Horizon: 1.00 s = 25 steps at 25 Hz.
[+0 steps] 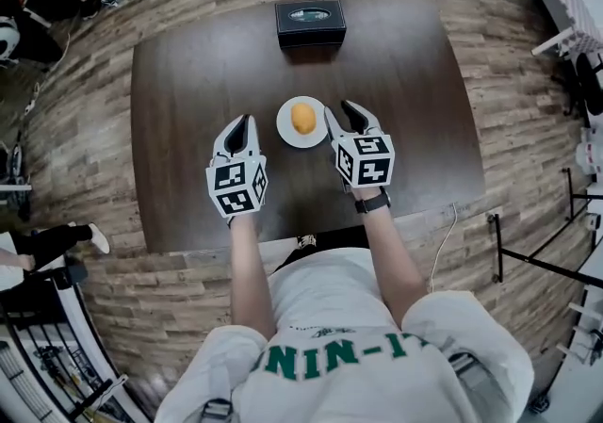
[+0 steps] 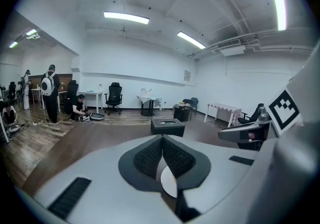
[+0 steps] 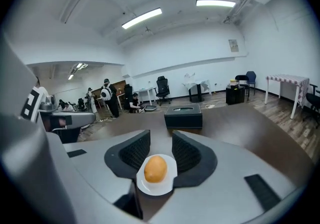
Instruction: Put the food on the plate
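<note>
An orange, egg-shaped piece of food (image 1: pixel 302 118) lies on a small white plate (image 1: pixel 285 132) in the middle of the dark table. My left gripper (image 1: pixel 243 120) hovers just left of the plate, and my right gripper (image 1: pixel 341 108) just right of it, its tips near the rim. In the left gripper view the left gripper (image 2: pixel 162 140) has its jaws meeting at the tips, shut on nothing, with a sliver of plate (image 2: pixel 168 180) below. In the right gripper view the right gripper (image 3: pixel 160 143) stands partly open and empty, with the food (image 3: pixel 155 168) and plate (image 3: pixel 150 188) seen beneath the gap.
A black tissue box (image 1: pixel 310 23) stands at the table's far edge, also seen as the box (image 2: pixel 168 126) and the box (image 3: pixel 183 116) in the gripper views. The brown table (image 1: pixel 188 82) sits on a wood floor. People and office chairs are far off in the room.
</note>
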Tool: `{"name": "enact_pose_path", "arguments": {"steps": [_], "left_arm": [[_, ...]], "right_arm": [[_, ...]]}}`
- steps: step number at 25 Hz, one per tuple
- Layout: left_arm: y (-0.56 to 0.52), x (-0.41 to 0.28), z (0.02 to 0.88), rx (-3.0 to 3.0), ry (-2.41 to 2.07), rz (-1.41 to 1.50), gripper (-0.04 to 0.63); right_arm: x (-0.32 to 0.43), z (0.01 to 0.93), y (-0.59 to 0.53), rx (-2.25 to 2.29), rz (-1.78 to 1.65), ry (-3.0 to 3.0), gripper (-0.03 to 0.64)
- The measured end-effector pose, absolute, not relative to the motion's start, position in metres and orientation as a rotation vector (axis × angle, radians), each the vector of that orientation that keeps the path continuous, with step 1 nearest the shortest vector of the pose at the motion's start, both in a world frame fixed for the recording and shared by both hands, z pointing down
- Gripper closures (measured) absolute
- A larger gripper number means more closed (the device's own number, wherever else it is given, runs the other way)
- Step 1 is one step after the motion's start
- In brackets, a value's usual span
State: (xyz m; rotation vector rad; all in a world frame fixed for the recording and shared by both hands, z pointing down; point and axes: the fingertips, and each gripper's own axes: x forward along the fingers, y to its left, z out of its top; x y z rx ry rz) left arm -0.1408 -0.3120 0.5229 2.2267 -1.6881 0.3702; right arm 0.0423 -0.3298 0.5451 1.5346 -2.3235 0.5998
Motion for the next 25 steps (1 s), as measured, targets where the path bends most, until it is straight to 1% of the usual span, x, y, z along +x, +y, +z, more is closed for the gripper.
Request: {"name": "enact_pose_path", "arguments": {"steps": [5, 9, 12, 19, 25], "left_arm": [[-0.297, -0.132, 0.482, 2.300, -1.696, 0.313, 0.581], [-0.292, -0.130, 0.447, 2.369, -1.729, 0.289, 0.581], [-0.281, -0.128, 0.426, 2.406, -1.746, 0.256, 0.581], [-0.258, -0.130, 0.387, 2.444, -1.801, 0.167, 0.581], [-0.249, -0.133, 0.365, 2.472, -1.844, 0.122, 0.581]], "right_arm": [[0.048, 0.494, -0.313, 1.613, 0.479, -2.375, 0.520], [0.045, 0.452, -0.304, 1.643, 0.329, -2.393, 0.539], [0.046, 0.424, -0.293, 1.673, 0.232, -2.400, 0.568], [0.045, 0.380, -0.269, 1.707, 0.196, -2.510, 0.606], [0.039, 0.366, -0.256, 1.694, 0.127, -2.531, 0.606]]}}
